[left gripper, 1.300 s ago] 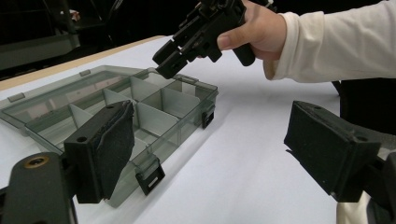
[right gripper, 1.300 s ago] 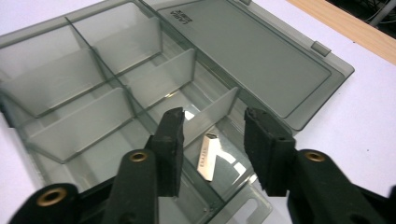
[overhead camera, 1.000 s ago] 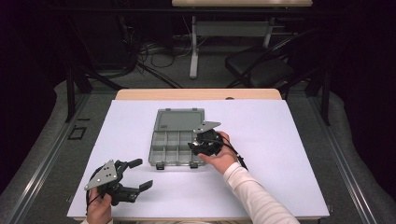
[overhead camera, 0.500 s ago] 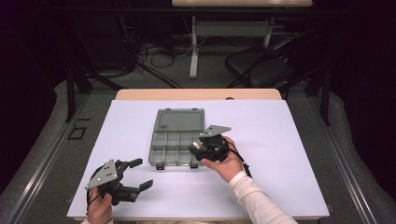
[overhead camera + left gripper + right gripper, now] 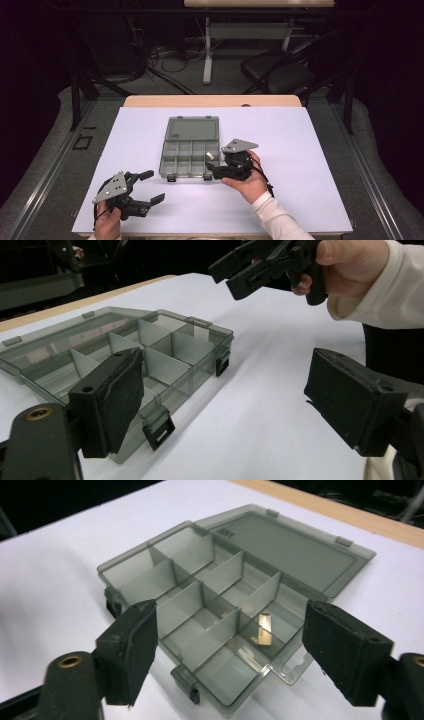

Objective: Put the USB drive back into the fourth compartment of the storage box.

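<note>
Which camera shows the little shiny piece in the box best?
The right gripper view: the shiny piece lies close up in a compartment of the open box. The high view shows it as a tiny pale speck. In the left gripper view I cannot make it out.

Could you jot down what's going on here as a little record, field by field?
surface: white table top
main thing: grey see-through compartment box, lid folded open flat behind it
contents: one small pale piece in a back-row end compartment nearest the right gripper; the other compartments look empty
right gripper: jaws just opening, nothing between them, beside the box's near right corner
left gripper: open, empty, near the table's front left, apart from the box
</note>
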